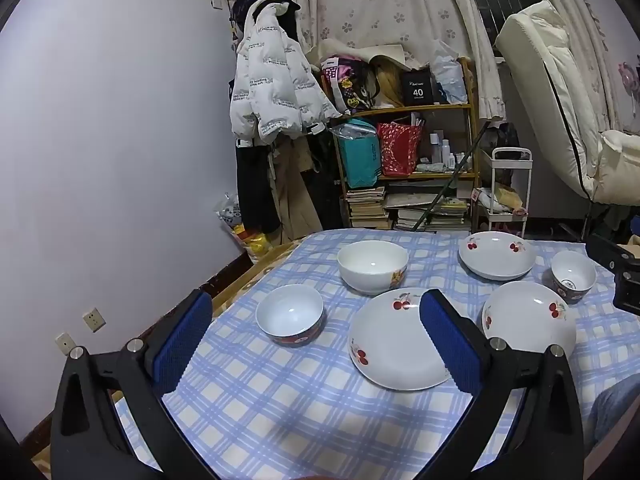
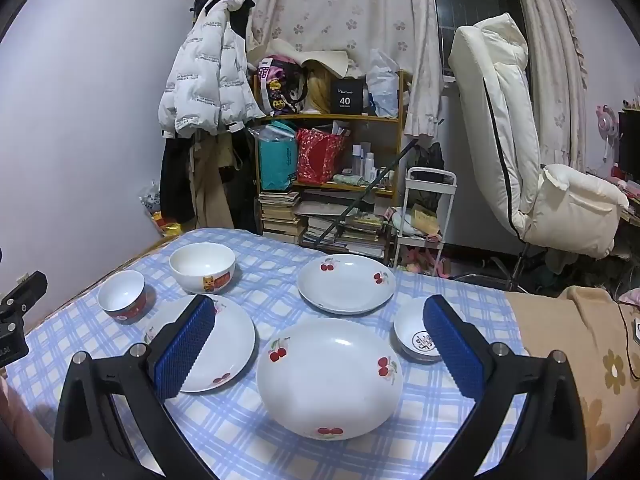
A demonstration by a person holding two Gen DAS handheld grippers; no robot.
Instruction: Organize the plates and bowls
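Bench (image 2: 224,432) with blue-check cloth carries three cherry plates: nearest plate (image 2: 330,376) as landmark, second plate (image 2: 216,344) just left of it, third plate (image 2: 346,284) behind it. Large white bowl (image 2: 202,266) sits far-left of it, red-banded small bowl (image 2: 122,296) further left, patterned small bowl (image 2: 414,336) just right. Left gripper (image 1: 316,344) and right gripper (image 2: 320,340) both spread wide, empty, above the bench.
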